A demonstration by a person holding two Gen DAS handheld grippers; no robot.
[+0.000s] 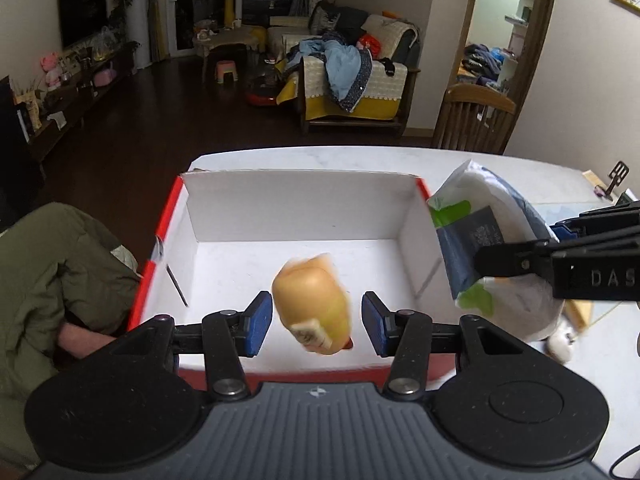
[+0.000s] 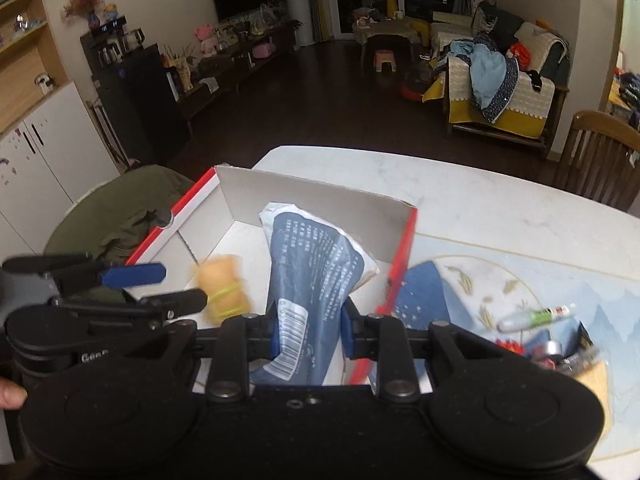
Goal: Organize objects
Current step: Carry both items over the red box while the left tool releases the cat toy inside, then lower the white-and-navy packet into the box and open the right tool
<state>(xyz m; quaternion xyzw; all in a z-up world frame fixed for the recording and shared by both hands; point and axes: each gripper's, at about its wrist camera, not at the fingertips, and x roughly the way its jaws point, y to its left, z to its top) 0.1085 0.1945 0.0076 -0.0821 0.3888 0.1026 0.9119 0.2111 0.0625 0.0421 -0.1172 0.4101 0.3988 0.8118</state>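
Observation:
A white cardboard box with red edges (image 1: 296,208) stands on the white table; it also shows in the right wrist view (image 2: 320,200). A yellow wrapped snack (image 1: 314,304) is blurred in mid-air between the blue pads of my left gripper (image 1: 318,322), which is open over the box's near side. The snack (image 2: 224,288) also shows blurred beside that gripper in the right wrist view. My right gripper (image 2: 308,336) is shut on a blue and white tissue pack (image 2: 312,280) and holds it over the box's right wall. The pack (image 1: 476,240) shows at right in the left wrist view.
A blue patterned mat (image 2: 500,280) lies on the table right of the box, with a small tube (image 2: 536,316) and several small packets (image 2: 560,352). A chair with a green jacket (image 1: 52,276) stands left of the table. A wooden chair (image 2: 600,152) stands at the far right.

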